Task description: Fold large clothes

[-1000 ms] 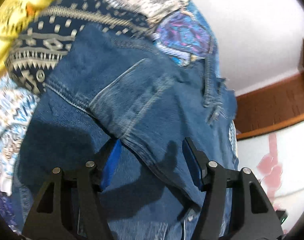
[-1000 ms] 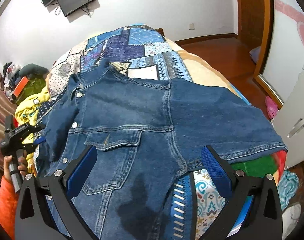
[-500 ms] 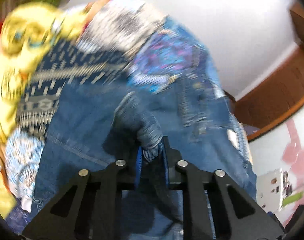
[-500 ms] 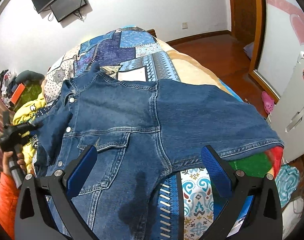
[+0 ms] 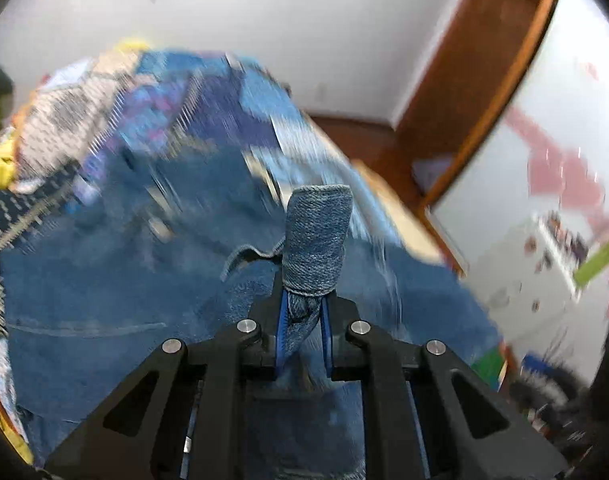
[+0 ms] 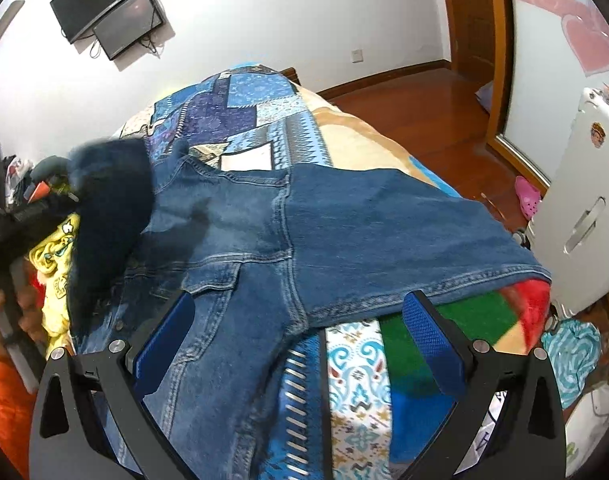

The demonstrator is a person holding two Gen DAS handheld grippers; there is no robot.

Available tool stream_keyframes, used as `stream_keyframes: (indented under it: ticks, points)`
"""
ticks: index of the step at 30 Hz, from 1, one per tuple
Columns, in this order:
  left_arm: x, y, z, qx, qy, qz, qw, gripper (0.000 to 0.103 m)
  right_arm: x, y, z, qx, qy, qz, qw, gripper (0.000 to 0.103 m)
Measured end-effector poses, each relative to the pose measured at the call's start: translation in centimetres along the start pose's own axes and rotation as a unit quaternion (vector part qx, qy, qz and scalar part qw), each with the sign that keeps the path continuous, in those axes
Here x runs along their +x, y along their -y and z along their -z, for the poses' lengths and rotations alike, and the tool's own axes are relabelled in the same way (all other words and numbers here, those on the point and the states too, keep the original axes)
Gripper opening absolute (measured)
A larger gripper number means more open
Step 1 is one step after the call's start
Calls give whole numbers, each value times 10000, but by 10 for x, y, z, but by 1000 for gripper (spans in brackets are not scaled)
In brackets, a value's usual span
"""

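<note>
A blue denim jacket [image 6: 288,236] lies spread on the patchwork bed cover [image 6: 248,108], front side up, one sleeve [image 6: 404,236] stretched to the right. My left gripper [image 5: 303,320] is shut on a bunched fold of the jacket [image 5: 316,240] and holds it lifted above the rest of the denim [image 5: 104,280]. In the right wrist view that lifted part is a dark blurred mass [image 6: 108,208] at the jacket's left side. My right gripper [image 6: 300,344] is open and empty, hovering over the jacket's lower hem near the bed's front edge.
Yellow printed clothes [image 6: 56,264] are piled at the left of the bed. A white cabinet [image 6: 576,224] stands at the right, with pink shoes [image 6: 526,196] on the wooden floor [image 6: 424,104]. A wall-mounted screen [image 6: 112,12] hangs on the far wall.
My left gripper closed on the jacket's left side, then lifted the fold and swung it up and to the right. The right gripper stayed open and moved a little.
</note>
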State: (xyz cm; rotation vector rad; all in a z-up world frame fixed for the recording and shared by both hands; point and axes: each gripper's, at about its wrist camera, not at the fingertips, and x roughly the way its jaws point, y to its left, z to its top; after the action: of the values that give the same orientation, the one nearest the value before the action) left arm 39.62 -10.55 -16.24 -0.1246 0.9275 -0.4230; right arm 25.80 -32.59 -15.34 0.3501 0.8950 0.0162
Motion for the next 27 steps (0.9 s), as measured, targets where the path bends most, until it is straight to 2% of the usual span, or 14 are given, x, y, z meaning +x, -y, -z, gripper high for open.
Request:
stream_keyframes:
  ticks: [4, 7, 8, 10, 11, 12, 14, 17, 20, 22, 27]
  points:
    - [40, 14, 41, 209, -887, -42, 9958, 13, 2, 14, 3, 66, -81, 136, 9999, 103]
    - [52, 20, 61, 353, -1198, -209, 9920, 15, 5, 25, 6, 163, -150, 211, 9995, 103]
    - [52, 22, 65, 409, -1204, -250, 9916, 18, 7, 28, 7, 195, -178, 238, 9994, 103]
    - [46, 24, 69, 406, -1186, -148, 9920, 33, 10, 34, 9, 237, -221, 283, 9991, 103]
    - [45, 23, 68, 365, -1191, -56, 9922, 47, 11, 37, 10, 256, -244, 311, 9989, 103]
    - [39, 25, 68, 318, -1155, 47, 9928, 54, 13, 40, 11, 274, -266, 339, 9987, 103]
    - [29, 29, 66, 388, -1039, 66, 9938, 54, 15, 44, 11, 302, -300, 371, 9984, 103]
    - [10, 36, 62, 592, -814, -88, 9949, 56, 15, 53, 11, 353, -314, 373, 9982, 103]
    - [-13, 32, 57, 639, -440, -248, 9967, 65, 15, 66, 10, 443, -307, 394, 9978, 103]
    - [-30, 23, 55, 626, -157, -484, 9967, 70, 15, 77, 9, 537, -324, 404, 9972, 103]
    - [-51, -10, 58, 386, 174, -1090, 9931, 84, 29, 117, 9, 1049, -534, 395, 9923, 103]
